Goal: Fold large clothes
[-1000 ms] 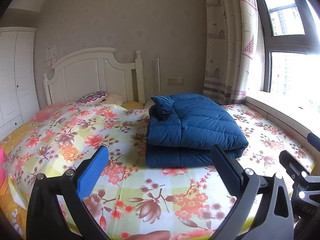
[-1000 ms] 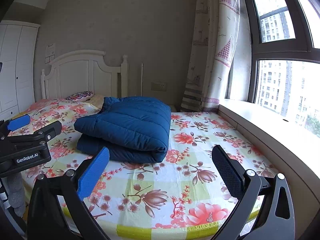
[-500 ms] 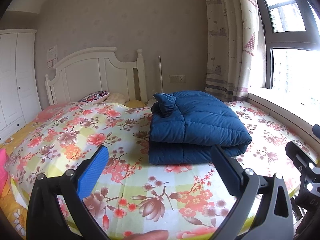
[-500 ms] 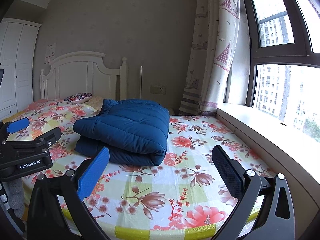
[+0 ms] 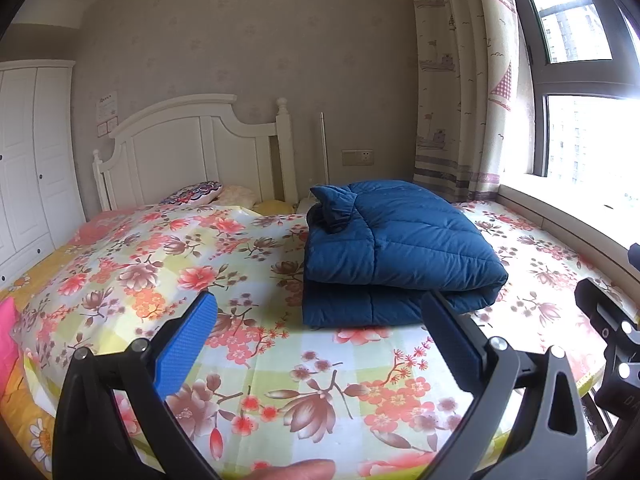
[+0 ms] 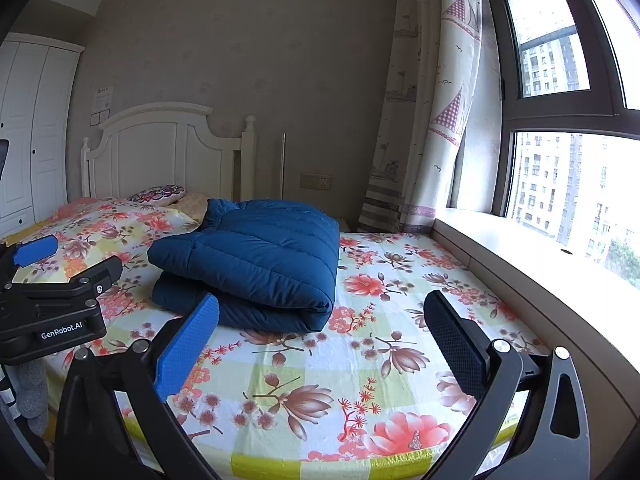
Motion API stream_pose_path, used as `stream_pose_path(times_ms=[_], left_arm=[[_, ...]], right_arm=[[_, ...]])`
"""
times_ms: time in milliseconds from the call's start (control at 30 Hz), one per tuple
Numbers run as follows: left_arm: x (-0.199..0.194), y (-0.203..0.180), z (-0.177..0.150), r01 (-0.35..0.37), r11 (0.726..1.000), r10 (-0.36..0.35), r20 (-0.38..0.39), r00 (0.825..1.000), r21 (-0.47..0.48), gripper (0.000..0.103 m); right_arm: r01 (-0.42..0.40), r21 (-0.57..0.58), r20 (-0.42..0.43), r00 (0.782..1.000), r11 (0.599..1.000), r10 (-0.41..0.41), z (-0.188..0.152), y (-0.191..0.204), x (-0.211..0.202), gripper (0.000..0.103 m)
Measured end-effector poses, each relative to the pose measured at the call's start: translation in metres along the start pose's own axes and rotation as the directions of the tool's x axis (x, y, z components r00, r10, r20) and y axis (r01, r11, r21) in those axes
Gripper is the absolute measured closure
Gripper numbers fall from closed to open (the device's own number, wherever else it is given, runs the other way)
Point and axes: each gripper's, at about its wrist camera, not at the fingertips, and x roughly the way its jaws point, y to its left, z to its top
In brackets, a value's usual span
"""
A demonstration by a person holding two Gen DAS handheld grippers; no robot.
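Observation:
A dark blue quilted jacket [image 5: 396, 248] lies folded into a thick stack on the floral bedsheet [image 5: 168, 264], collar towards the headboard. In the right wrist view the same jacket [image 6: 260, 260] sits left of centre. My left gripper [image 5: 320, 312] is open, held back from the bed's near edge, its fingers empty. My right gripper [image 6: 320, 312] is open too and holds nothing. The left gripper's body [image 6: 52, 304] shows at the left edge of the right wrist view; the right gripper's body [image 5: 612, 344] shows at the right edge of the left wrist view.
A white headboard [image 5: 192, 148] and pillows [image 5: 192, 194] stand at the far end. A white wardrobe [image 5: 28, 160] is on the left. A curtain [image 6: 424, 120] and a window ledge [image 6: 520, 256] run along the bed's right side. A fingertip [image 5: 296, 470] shows at the bottom.
Both grippers have drawn back a little and tilted upward; the jacket sits lower in both views. The jacket itself has not moved.

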Motion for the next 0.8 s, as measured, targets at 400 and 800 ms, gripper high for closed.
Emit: stream_pose_path(times_ms=[400,800], left_arm=[[0.0,0.0005,-0.0002,0.0,1.0,0.0,0.001,1.0,0.002,0.002],[0.0006,0.0008,-0.0015,0.0,1.0,0.0,0.0,1.0,0.013,0.002]], right_arm=[[-0.004,-0.006,-0.002,1.0,1.0,0.004,-0.0006,0.0007,0.0004,0.004],[-0.004,-0.005,-0.004,1.0,1.0,0.004,-0.0005,0.0019,0.0001,0.004]])
